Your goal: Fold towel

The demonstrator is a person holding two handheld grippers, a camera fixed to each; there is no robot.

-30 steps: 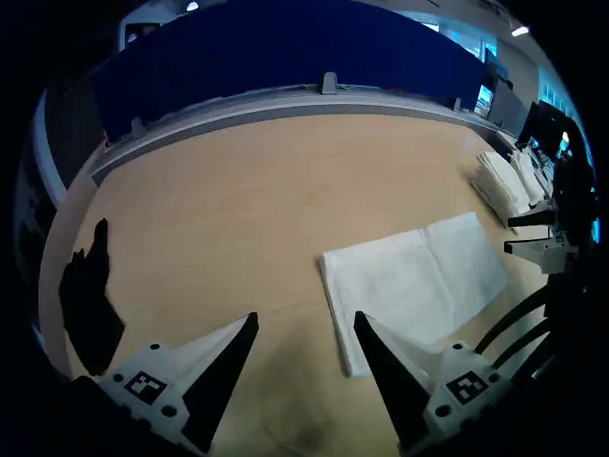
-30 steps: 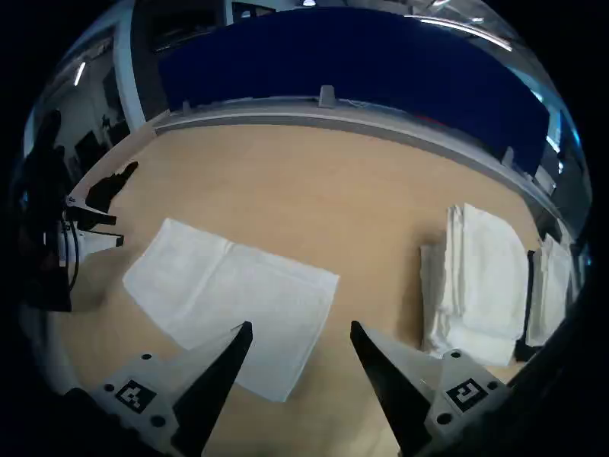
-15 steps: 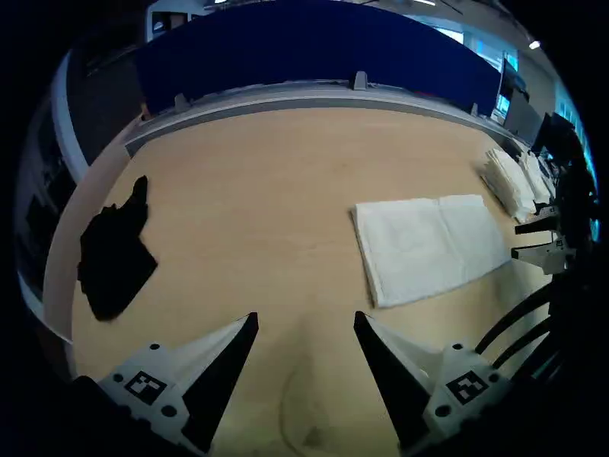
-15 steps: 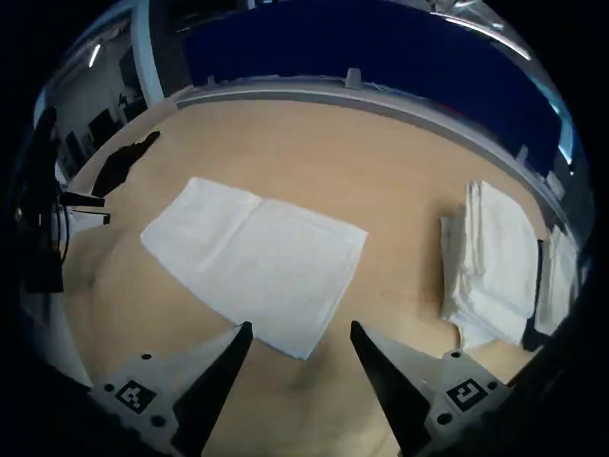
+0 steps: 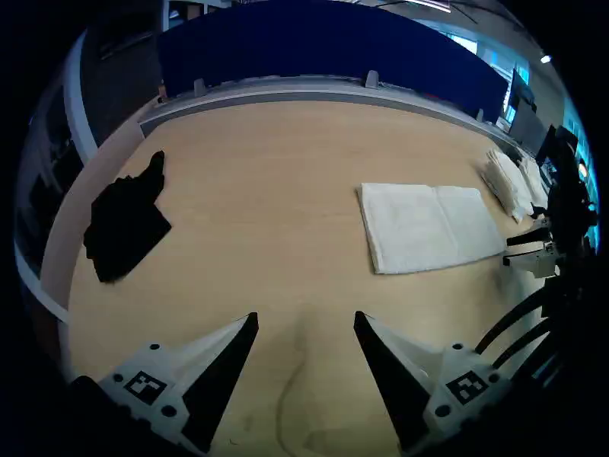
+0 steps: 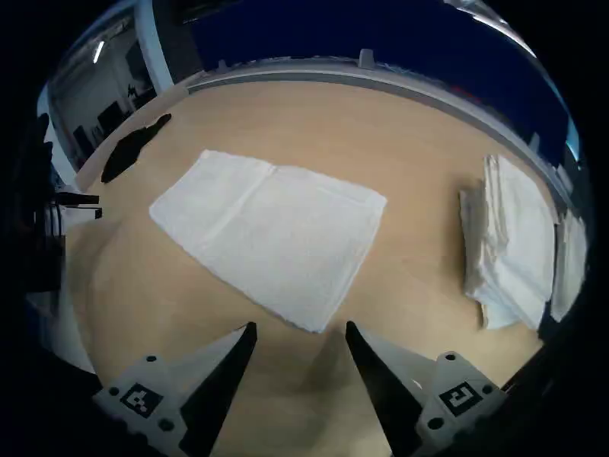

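your left hand-held gripper [image 5: 304,335] and right hand-held gripper [image 6: 298,343] both hang spread and empty above the worktop [image 5: 259,183]. the white towel [image 6: 270,232] lies flat with a crease across its middle, at the centre of the right gripper view. pinch just one layer at a corner and the fold will likely skew; swing wide and you may knock the stack of folded towels [image 6: 514,244] at the right edge.

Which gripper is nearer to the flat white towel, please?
Right. The right gripper is just short of the towel, at its near corner; the left gripper is well back from its other end.
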